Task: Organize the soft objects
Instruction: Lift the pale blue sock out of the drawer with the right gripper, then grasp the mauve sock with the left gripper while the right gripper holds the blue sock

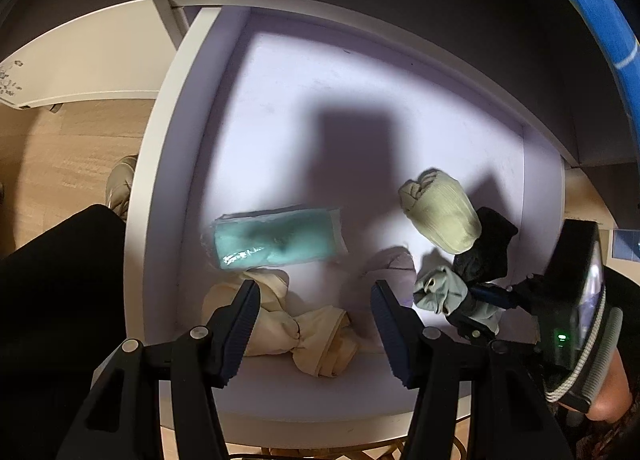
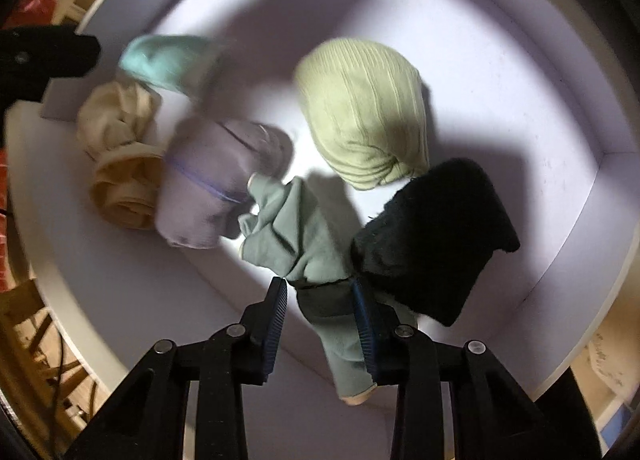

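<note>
Several soft items lie in a white drawer: a teal packet, a cream knotted cloth, a lilac bundle, a ribbed light-green roll, a black fuzzy piece and a grey-green sock. My left gripper is open, hovering over the cream cloth and lilac bundle. My right gripper has its jaws around the grey-green sock, and the cloth fills the narrow gap between them. It shows at the right of the left wrist view.
The drawer walls close in the far and right sides. Wooden floor and a shoe lie to the left of the drawer. A blue-striped edge curves at the upper right. My dark sleeve is at the lower left.
</note>
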{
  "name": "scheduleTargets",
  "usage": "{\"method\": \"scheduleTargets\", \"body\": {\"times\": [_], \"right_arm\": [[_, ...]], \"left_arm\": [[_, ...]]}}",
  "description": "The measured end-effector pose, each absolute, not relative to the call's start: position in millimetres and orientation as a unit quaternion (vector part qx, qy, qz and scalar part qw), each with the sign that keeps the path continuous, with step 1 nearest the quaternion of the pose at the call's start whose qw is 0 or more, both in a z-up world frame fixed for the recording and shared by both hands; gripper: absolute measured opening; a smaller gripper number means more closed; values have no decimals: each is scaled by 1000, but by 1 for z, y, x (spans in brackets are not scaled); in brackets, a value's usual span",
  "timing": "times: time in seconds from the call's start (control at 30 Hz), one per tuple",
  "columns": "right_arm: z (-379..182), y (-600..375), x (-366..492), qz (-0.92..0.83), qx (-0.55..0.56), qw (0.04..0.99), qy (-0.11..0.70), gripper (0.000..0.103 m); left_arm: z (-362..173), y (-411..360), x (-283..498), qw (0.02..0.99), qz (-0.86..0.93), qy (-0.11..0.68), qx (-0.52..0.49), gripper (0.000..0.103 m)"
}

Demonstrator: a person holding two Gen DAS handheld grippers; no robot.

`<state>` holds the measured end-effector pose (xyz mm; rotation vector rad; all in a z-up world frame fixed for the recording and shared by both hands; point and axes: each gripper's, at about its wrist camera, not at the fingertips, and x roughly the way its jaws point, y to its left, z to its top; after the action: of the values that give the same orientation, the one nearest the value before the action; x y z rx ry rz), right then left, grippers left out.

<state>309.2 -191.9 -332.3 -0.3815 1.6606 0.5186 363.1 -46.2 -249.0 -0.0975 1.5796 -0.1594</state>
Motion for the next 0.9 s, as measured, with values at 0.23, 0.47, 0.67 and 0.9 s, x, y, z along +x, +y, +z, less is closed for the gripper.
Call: {"method": "scheduleTargets", "body": {"times": [0.23, 0.47, 0.67, 0.9], "right_arm": [[-352, -182, 298, 214, -193, 608, 740, 33], [-345, -218, 306, 168, -97, 613, 766, 32], [-343, -250, 315, 120, -26, 617, 778, 32], [-341, -254, 320, 118, -11, 616, 779, 32]], "left_arm": [[-252, -52, 361, 700, -79, 709, -32, 58], [-267, -68, 353, 682, -99, 724, -25, 58], [-293, -90, 349, 648, -119, 752, -28, 58], [-320, -108, 348, 629, -121, 768, -15, 77]]}}
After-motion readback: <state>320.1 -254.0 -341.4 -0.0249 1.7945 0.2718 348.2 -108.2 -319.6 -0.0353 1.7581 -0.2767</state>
